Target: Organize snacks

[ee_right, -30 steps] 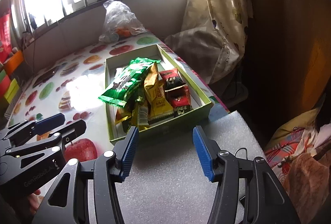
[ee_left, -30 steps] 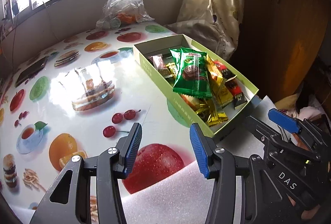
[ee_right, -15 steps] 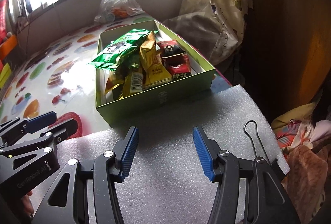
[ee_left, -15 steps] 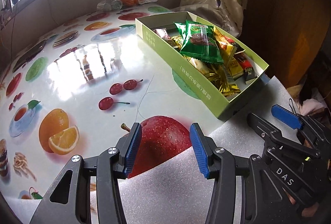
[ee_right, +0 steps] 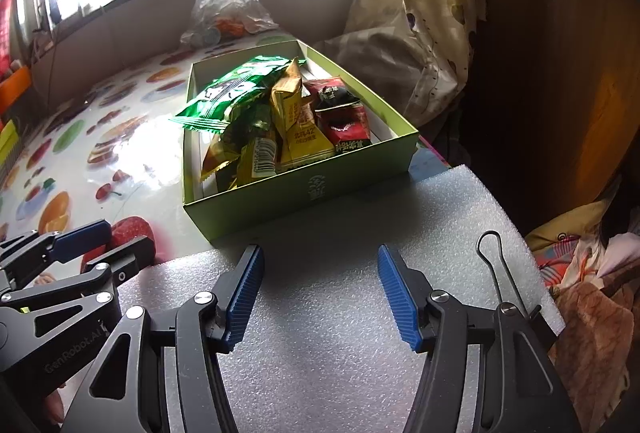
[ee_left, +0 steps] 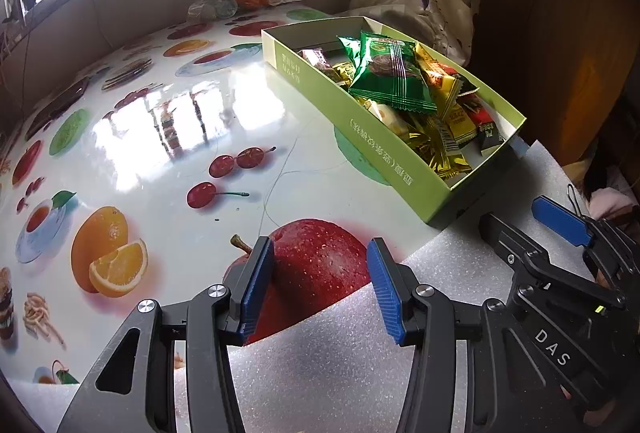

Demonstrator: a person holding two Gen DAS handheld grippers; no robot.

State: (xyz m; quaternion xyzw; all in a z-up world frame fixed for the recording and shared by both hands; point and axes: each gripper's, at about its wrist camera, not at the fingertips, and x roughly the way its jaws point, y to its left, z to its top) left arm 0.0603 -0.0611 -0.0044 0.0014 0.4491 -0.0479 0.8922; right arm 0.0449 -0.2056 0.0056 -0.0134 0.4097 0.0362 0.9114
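While both tools pulled back nearer foam pad [ee_right: 340, 313], snack packets [ee_right: 280, 121] stayed piled in green box [ee_right: 304, 193]; left tool [ee_left: 316, 285], right tool [ee_right: 320, 289] spread, empty; packets already gathered.

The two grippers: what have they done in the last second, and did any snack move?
Both have drawn back toward the white foam sheet; left gripper and right gripper are open and empty. Nothing was gripped or released. The green box and green packet stayed put.

Snack packets low in the green box [ee_right: 304, 189] hide under the green packet [ee_left: 390, 77]; print on its wall is unreadable.
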